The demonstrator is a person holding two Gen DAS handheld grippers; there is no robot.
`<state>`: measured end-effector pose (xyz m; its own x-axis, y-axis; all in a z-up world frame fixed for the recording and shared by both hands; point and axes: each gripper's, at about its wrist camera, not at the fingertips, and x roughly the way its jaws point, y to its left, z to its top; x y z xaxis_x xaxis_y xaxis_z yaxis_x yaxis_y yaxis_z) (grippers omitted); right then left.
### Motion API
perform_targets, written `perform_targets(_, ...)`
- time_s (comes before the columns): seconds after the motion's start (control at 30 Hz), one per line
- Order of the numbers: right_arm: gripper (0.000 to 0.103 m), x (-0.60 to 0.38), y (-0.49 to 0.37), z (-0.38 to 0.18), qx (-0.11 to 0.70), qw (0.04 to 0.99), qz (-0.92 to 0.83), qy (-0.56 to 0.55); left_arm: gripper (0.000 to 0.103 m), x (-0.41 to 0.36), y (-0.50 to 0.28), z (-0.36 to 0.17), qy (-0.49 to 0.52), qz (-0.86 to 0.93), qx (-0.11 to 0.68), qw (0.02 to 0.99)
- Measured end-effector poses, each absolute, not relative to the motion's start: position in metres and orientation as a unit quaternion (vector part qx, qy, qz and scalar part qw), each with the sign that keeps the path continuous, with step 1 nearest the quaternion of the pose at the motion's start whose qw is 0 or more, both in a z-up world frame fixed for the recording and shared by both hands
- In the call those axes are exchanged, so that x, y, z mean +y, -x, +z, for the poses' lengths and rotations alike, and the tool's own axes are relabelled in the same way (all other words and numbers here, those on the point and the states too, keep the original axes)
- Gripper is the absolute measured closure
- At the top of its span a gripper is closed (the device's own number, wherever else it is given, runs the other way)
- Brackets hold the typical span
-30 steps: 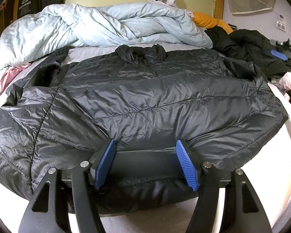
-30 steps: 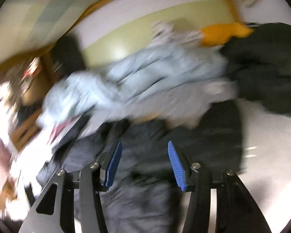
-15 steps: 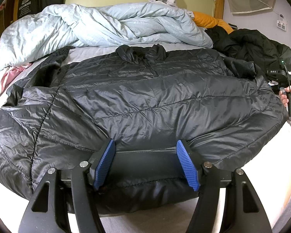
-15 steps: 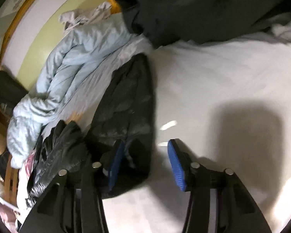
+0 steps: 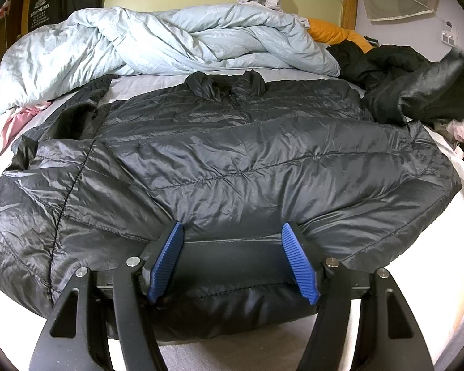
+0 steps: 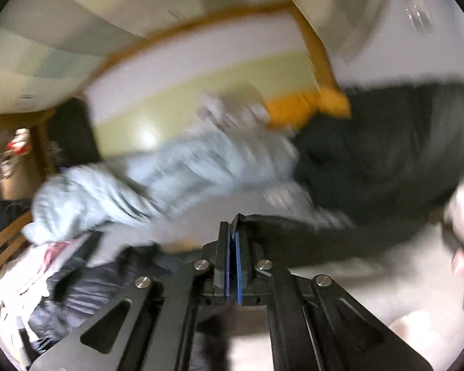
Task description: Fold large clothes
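A dark grey quilted puffer jacket (image 5: 232,160) lies spread flat on the bed, collar at the far side. My left gripper (image 5: 233,244) is open, its blue pads (image 5: 298,262) straddling the jacket's near hem, which bulges between them. My right gripper (image 6: 232,232) is shut, its blue pads pressed together on a strip of the jacket's dark sleeve (image 6: 293,232), lifted off the bed. The sleeve shows blurred and raised at the right of the left wrist view (image 5: 432,83). The right wrist view is motion-blurred.
A rumpled pale blue duvet (image 5: 170,43) is heaped at the head of the bed. An orange pillow (image 5: 334,31) and black garments (image 5: 386,58) lie at the far right. Pink cloth (image 5: 12,123) lies at the left. White sheet (image 5: 442,241) shows around the jacket.
My right gripper closed on the jacket's right sleeve and swung up fast with it. The sleeve now rises at the right of the left view. My left gripper stayed put.
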<state>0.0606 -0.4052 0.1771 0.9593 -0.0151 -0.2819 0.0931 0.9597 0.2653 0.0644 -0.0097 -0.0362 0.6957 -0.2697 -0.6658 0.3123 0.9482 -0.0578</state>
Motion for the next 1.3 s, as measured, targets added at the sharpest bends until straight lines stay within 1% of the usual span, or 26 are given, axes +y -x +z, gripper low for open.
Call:
perform_targets(0.1, 0.1, -0.37, -0.041, 0.205, 0.114, 0.987, 0.008, -0.111, 0.037, -0.01, -0.064, -0.036, -0.029, -0.159, 0.357, 0.92)
perform_targets(0.17, 0.1, -0.344, -0.041, 0.211, 0.125, 0.987, 0.035, -0.092, 0.037, -0.01, -0.064, -0.036, -0.029, -0.158, 0.357, 0.92)
perform_targets(0.2, 0.1, -0.332, -0.045, 0.209, 0.143, 0.986, 0.042, -0.08, 0.037, -0.01, -0.064, -0.036, -0.029, -0.158, 0.357, 0.92)
perform_targets(0.3, 0.1, -0.31, -0.072, 0.183, 0.206, 0.976, 0.028, -0.069, 0.037, -0.009, -0.064, -0.035, -0.029, -0.159, 0.357, 0.92)
perform_targets(0.43, 0.1, -0.311, -0.115, 0.112, 0.325, 0.935, 0.048, -0.132, 0.037, -0.01, -0.064, -0.036, -0.029, -0.158, 0.357, 0.92)
perform_targets(0.5, 0.099, -0.308, -0.132, 0.086, 0.372, 0.912, 0.084, -0.151, 0.037, -0.01, -0.064, -0.036, -0.029, -0.158, 0.357, 0.92)
perform_targets(0.57, 0.099, -0.303, -0.137, 0.073, 0.4, 0.898, 0.101, -0.153, 0.037, -0.01, -0.064, -0.036, -0.029, -0.158, 0.357, 0.92)
perform_targets(0.63, 0.096, -0.294, -0.131, 0.078, 0.38, 0.91, 0.1, -0.13, 0.037, -0.01, -0.064, -0.036, -0.029, -0.158, 0.357, 0.92)
perform_targets(0.67, 0.094, -0.293, -0.124, 0.081, 0.365, 0.918, 0.1, -0.12, 0.037, -0.01, -0.064, -0.036, -0.029, -0.158, 0.357, 0.92)
perform_targets(0.73, 0.081, -0.292, -0.109, 0.093, 0.335, 0.93, 0.106, -0.108, 0.037, -0.01, -0.064, -0.036, -0.029, -0.158, 0.357, 0.92)
perform_targets(0.77, 0.068, -0.294, -0.102, 0.102, 0.326, 0.933, 0.106, -0.112, 0.037, -0.01, -0.064, -0.036, -0.029, -0.158, 0.357, 0.92)
perform_targets(0.8, 0.051, -0.297, -0.097, 0.106, 0.317, 0.935, 0.104, -0.121, 0.037, -0.011, -0.064, -0.035, -0.029, -0.157, 0.357, 0.92)
perform_targets(0.83, 0.044, -0.302, -0.088, 0.11, 0.304, 0.938, 0.102, -0.134, 0.037, -0.01, -0.064, -0.036, -0.029, -0.157, 0.357, 0.92)
perform_targets(0.87, 0.04, -0.306, -0.084, 0.113, 0.295, 0.94, 0.099, -0.143, 0.037, -0.01, -0.064, -0.036, -0.03, -0.157, 0.357, 0.92)
perform_targets(1.0, 0.04, -0.326, -0.057, 0.114, 0.281, 0.945, 0.061, -0.155, 0.036, -0.011, -0.064, -0.035, -0.03, -0.157, 0.357, 0.92)
perform_targets(1.3, 0.04, -0.383, 0.0, 0.088, 0.276, 0.942, -0.071, -0.179, 0.035, -0.01, -0.063, -0.035, -0.031, -0.156, 0.357, 0.921)
